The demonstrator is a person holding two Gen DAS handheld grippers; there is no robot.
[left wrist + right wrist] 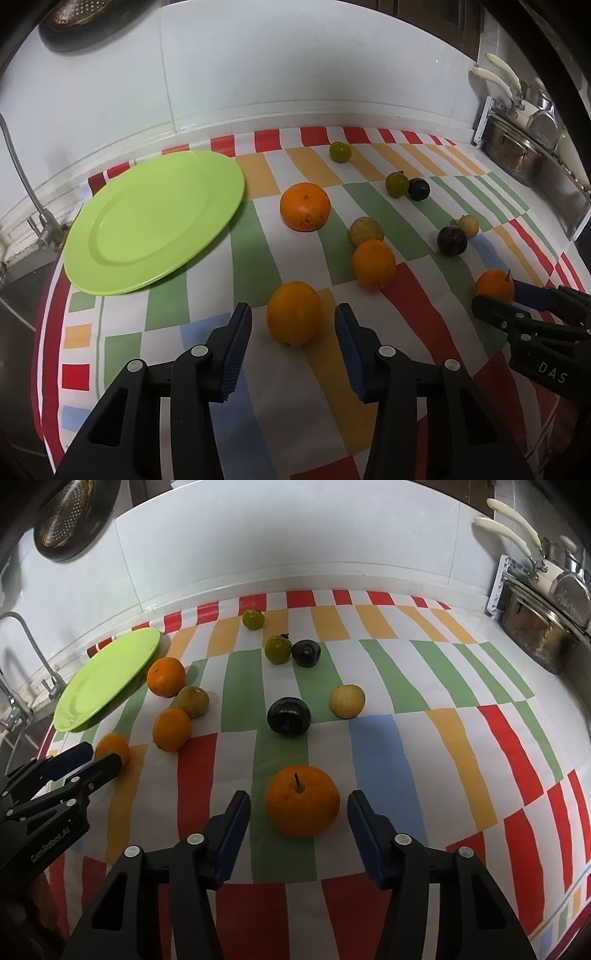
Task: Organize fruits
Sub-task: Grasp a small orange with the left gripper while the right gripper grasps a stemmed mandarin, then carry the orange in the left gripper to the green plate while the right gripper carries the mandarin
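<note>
Oranges sat between my released tools: left tool (293, 317) straddled one orange (294, 313); right tool (298, 805) straddled a stemmed orange (302, 802).

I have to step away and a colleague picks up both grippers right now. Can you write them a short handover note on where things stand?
Left gripper: open, straddling an orange near the cloth's front, not yet clamped.
Right gripper: open, around the stemmed orange, also not clamped.
Green plate: far left on the striped cloth, nothing on it.
Loose on the cloth: two more oranges, two green fruits, two dark plums, two yellowish fruits.
Done: nothing sorted. Left: everything, likely starting with these two oranges.
</note>
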